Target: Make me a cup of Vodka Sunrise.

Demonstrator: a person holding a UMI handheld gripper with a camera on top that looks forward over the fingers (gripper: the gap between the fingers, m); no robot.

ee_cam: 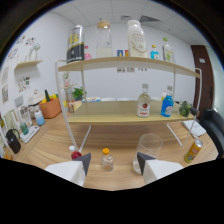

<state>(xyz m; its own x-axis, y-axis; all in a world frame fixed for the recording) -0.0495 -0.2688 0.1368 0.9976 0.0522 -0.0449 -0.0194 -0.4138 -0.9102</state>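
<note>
Your gripper (pixel 113 164) is open and empty, its fingers framing a small orange-capped bottle (pixel 107 160) on the table. Right of that bottle stands the empty glass (pixel 149 145), ready for pouring; behind it, on the shelf, waits the vodka bottle (pixel 144 101)

Office room: white walls, panelled ceiling with vent (pixel 150 19), dark door (pixel 204 65), wooden table (pixel 50 145), two-tier shelf rack (pixel 130 64) of bottles, potted plant (pixel 77 93).

A clear empty cup (pixel 149 145) stands upright on the table, the vodka bottle (pixel 144 101) shelved beyond it.
</note>
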